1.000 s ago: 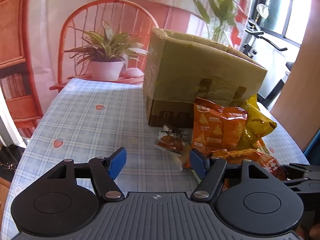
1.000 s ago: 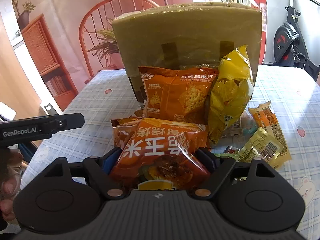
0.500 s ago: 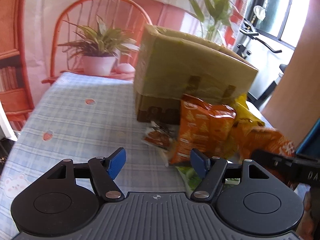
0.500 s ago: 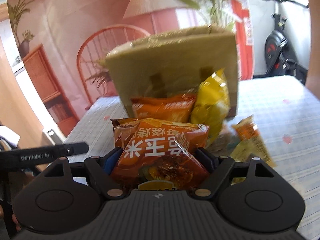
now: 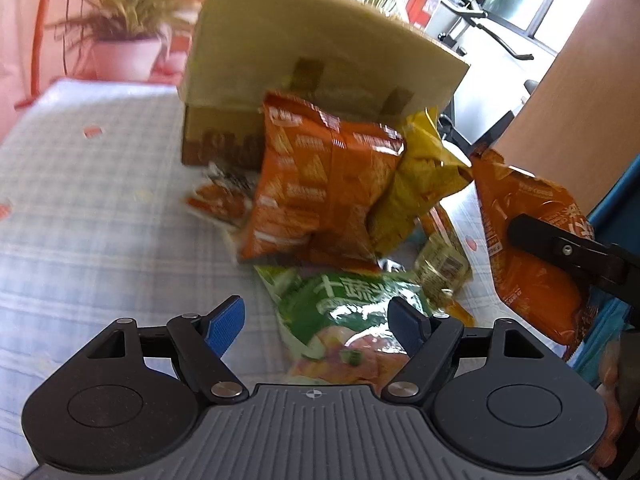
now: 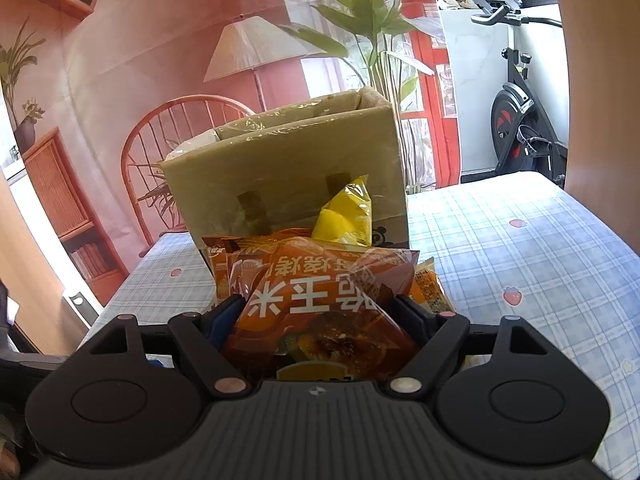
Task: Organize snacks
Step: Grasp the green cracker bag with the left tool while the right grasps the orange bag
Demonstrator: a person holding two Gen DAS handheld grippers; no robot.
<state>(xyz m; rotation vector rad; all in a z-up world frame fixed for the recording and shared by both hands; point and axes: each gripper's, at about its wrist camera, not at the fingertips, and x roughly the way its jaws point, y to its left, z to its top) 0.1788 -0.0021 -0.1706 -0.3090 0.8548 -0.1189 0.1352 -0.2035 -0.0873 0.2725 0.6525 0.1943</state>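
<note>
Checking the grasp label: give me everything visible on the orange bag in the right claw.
The orange bag is a glossy plastic snack pouch with large white Chinese characters and a food photo, puffed and crinkled. It sits between the right claw's fingers, pinched on both sides and lifted off the table, in front of the cardboard box. In the left wrist view its back shows small print and a serrated seam, one black finger across it.
</note>
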